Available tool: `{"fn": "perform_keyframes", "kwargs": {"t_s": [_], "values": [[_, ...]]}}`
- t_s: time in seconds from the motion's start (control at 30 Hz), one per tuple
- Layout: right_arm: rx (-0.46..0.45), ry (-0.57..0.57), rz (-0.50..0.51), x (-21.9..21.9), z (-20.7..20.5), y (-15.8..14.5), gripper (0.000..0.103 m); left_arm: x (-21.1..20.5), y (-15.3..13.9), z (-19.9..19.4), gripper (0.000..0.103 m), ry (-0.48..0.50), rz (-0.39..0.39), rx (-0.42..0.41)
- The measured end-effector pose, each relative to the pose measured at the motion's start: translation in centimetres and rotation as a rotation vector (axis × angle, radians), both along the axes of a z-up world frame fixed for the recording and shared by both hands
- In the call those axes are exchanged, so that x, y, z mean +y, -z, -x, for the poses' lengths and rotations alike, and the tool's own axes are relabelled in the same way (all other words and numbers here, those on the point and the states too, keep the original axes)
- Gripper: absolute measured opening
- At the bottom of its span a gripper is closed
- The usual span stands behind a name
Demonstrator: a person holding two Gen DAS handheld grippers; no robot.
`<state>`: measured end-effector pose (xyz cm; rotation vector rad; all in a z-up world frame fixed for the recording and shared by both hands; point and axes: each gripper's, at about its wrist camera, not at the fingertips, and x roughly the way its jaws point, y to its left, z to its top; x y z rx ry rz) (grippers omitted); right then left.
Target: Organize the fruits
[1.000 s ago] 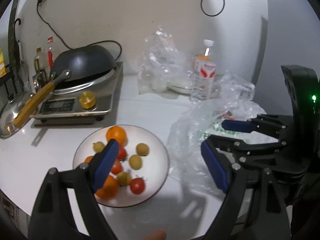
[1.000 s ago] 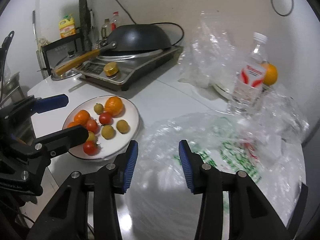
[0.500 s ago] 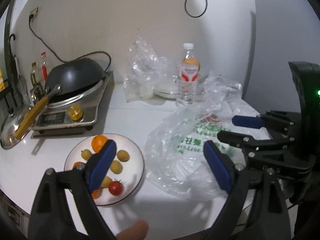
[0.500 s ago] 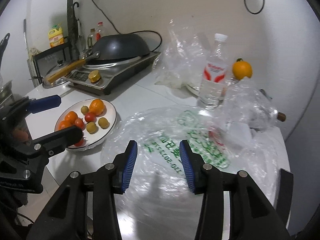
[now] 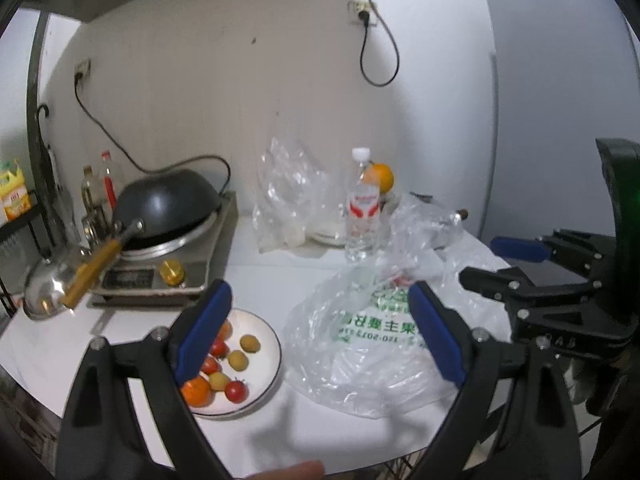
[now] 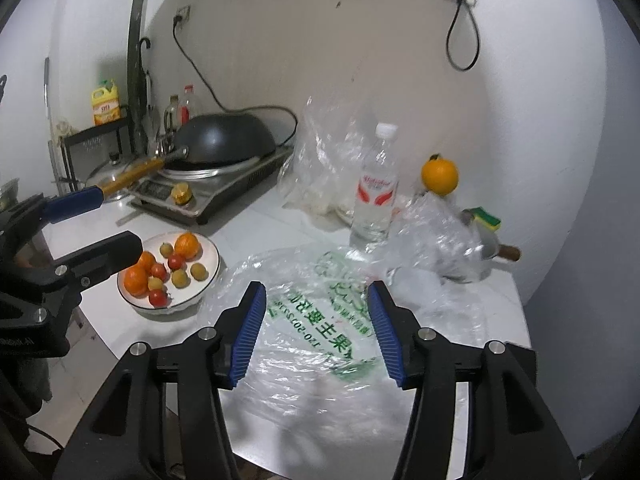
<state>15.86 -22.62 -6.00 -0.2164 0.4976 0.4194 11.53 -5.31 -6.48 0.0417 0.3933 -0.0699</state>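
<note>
A white plate [image 6: 208, 280] holds oranges [image 6: 136, 280], small red tomatoes and yellow-green fruits; it also shows in the left wrist view [image 5: 268, 376]. A clear plastic bag with green print [image 6: 320, 320] lies flat on the white table to its right, also in the left wrist view [image 5: 360, 344]. A lone orange [image 6: 439, 176] sits at the back behind a water bottle [image 6: 376, 188]. My left gripper [image 5: 316, 336] is open and empty above the table's front. My right gripper [image 6: 318, 336] is open and empty above the bag.
An induction cooker [image 5: 160, 272] with a black wok [image 5: 168, 200] stands back left, a steel lid [image 5: 44, 288] beside it. Crumpled clear bags [image 5: 292, 200] lie at the back. A sponge and pan handle [image 6: 496, 236] sit far right. The table edge is near me.
Both grippers have pulled back and up from the table; plate and bag look smaller and farther. The right gripper's jaws stand wider apart. Nothing was picked up.
</note>
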Motion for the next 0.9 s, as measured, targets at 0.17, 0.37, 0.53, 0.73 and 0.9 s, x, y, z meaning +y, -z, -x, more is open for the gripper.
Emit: {"fn": "perform_keyframes", "kwargs": {"t_s": [0.17,0.37,0.53,0.73,0.9], "values": [[-0.058,0.006,-0.011,-0.8,2.1,-2.2,0.056,-0.6,-2.1,2.0,0.092,0.011,0.001,-0.044],[-0.132,0.017,-0.029,-1.8,4.7,-5.2,0.057,-1.1,-4.8,4.6,0.092,-0.005,-0.014,-0.106],[-0.192,0.022,-0.034,-2.0,6.7,-7.4,0.057,-1.2,-7.2,6.9,0.092,-0.023,-0.026,-0.170],[-0.252,0.022,-0.053,-2.4,9.0,-9.6,0.058,-0.9,-9.6,8.9,0.092,-0.041,-0.019,-0.210],[-0.297,0.022,-0.062,-2.7,10.6,-11.2,0.058,-1.1,-11.2,10.8,0.092,-0.046,-0.022,-0.257]]}}
